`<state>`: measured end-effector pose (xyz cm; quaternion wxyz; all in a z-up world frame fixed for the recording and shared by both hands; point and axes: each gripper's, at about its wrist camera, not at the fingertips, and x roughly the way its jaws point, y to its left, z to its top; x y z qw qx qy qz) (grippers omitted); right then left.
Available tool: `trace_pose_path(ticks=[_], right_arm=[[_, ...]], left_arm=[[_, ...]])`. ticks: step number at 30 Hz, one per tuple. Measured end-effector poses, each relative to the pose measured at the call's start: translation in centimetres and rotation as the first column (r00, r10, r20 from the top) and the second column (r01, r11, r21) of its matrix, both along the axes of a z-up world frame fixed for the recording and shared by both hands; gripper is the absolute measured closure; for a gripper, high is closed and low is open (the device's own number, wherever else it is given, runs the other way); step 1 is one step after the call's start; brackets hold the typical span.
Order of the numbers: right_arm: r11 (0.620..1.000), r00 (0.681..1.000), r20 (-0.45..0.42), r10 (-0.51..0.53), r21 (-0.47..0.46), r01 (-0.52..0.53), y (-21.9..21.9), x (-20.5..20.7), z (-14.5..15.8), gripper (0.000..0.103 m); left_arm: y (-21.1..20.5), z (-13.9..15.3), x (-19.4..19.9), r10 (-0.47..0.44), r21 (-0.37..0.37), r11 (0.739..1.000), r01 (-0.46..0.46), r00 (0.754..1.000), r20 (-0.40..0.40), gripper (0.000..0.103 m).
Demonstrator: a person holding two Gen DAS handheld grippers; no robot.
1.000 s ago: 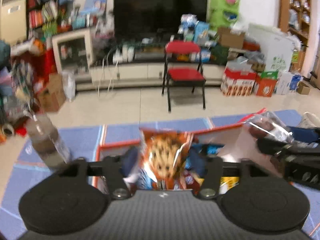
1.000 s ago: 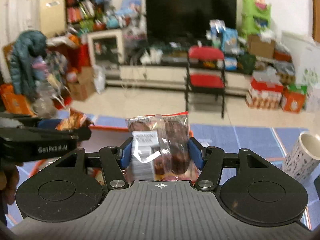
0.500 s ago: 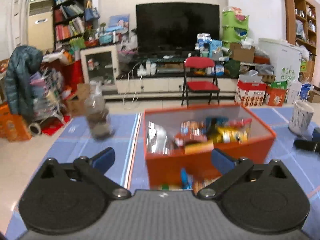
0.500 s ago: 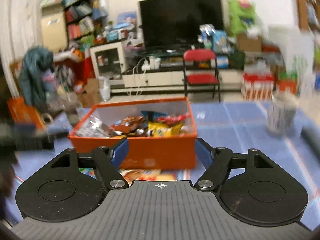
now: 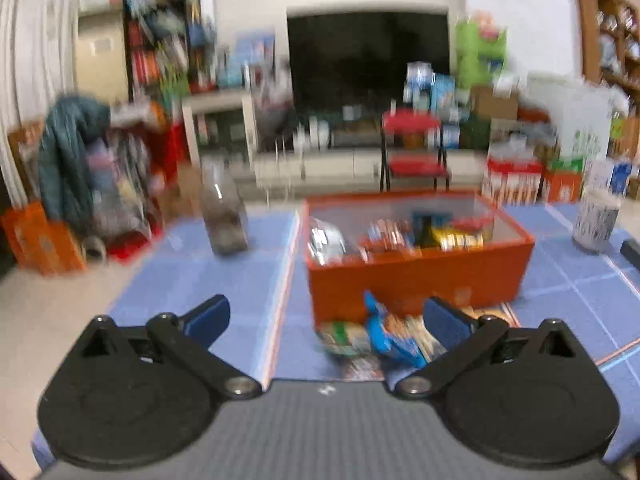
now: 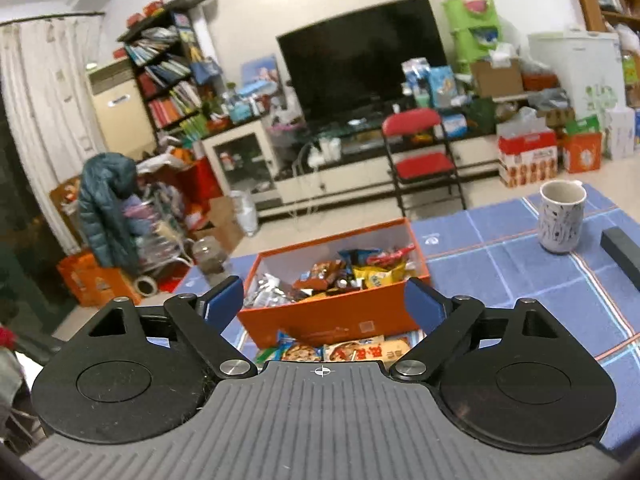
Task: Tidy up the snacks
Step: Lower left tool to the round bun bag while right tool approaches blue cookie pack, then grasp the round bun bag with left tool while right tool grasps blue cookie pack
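Observation:
An orange box (image 5: 420, 276) (image 6: 332, 316) sits on the blue checked tablecloth and holds several snack packets (image 6: 352, 270). More snack packets lie on the cloth in front of it, a blue one (image 5: 390, 338) in the left wrist view and cookie packets (image 6: 352, 352) in the right wrist view. My left gripper (image 5: 326, 318) is open and empty, just short of the loose packets. My right gripper (image 6: 324, 300) is open and empty, above and in front of the box.
A clear jar (image 5: 224, 220) (image 6: 210, 260) stands left of the box. A patterned white mug (image 6: 560, 218) (image 5: 598, 220) stands at the right, with a dark bar (image 6: 624, 250) beside it. A red folding chair (image 6: 424, 160) and a TV unit are beyond the table.
Both grippers let go of their snack packets over the box a second ago and pulled back toward me. Since half a second ago both have stayed open; the right one rose.

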<state>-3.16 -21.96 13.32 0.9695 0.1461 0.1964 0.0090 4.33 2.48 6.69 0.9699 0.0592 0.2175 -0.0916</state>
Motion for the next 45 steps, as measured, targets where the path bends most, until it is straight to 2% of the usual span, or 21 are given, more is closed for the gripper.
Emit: trace_pose_path(ticks=[1,3,5,8,10,14,17,21,28,33,39,45], right_arm=[[0.998,1.0,0.026,0.014,-0.057,-0.013,0.6,-0.6,-0.3,0.023],[0.985,0.998,0.046,0.044,-0.167,-0.036,1.9,-1.3,-1.2,0.019],[0.971,0.999,0.003,0.048,-0.233,-0.046,2.7,-0.5,-3.1,0.017],[0.965,0.993,-0.098,0.068,-0.244,-0.091,2.7,1.6,-7.1,0.022],[0.944,0.98,-0.14,0.141,-0.28,-0.176,3.2,2.6,-9.6,0.022],[0.876,0.935,-0.217,0.279,-0.34,-0.341,4.1,4.9,-13.5,0.022],[0.863,0.91,-0.271,0.314,-0.318,-0.393,4.2,7.2,-15.7,0.023],[0.849,0.897,-0.286,0.337,-0.32,-0.421,4.0,9.3,-17.0,0.023],[0.864,0.885,-0.316,0.342,-0.266,-0.428,3.2,11.2,-18.9,0.023],[0.847,0.883,-0.334,0.331,-0.307,-0.434,4.0,11.5,-19.3,0.023],[0.891,0.89,-0.381,0.249,-0.271,-0.365,3.4,12.3,-19.2,0.021],[0.907,0.89,-0.408,0.203,-0.263,-0.328,3.4,12.4,-19.1,0.019]], left_arm=[[0.9,-0.1,-0.5,-0.017,-0.015,1.0,0.017,1.0,0.015,0.001],[2.4,-0.6,-0.3,-0.037,-0.036,0.999,0.036,0.999,-0.016,0.001],[3.6,-1.2,0.9,0.022,-0.036,0.999,-0.024,0.999,-0.049,0.001],[5.5,-2.5,2.7,0.072,-0.068,0.995,-0.077,0.995,-0.071,0.001],[6.2,-3.4,3.1,0.066,-0.073,0.995,-0.071,0.995,-0.075,0.001],[6.1,-5.7,4.4,0.006,-0.069,0.998,-0.012,0.995,-0.098,0.001],[5.6,-7.2,5.2,-0.032,-0.067,0.997,0.023,0.989,-0.146,0.001],[4.2,-7.9,5.4,-0.086,-0.021,0.996,0.084,0.988,-0.132,0.001],[1.6,-9.1,6.4,-0.102,0.029,0.994,0.108,0.981,-0.165,0.001],[0.5,-9.5,6.5,-0.11,0.039,0.992,0.12,0.973,-0.203,0.001],[0.5,-9.8,6.7,-0.085,0.036,0.995,0.096,0.97,-0.229,0.001],[0.5,-9.8,6.8,-0.05,0.047,0.997,0.063,0.97,-0.236,0.001]])
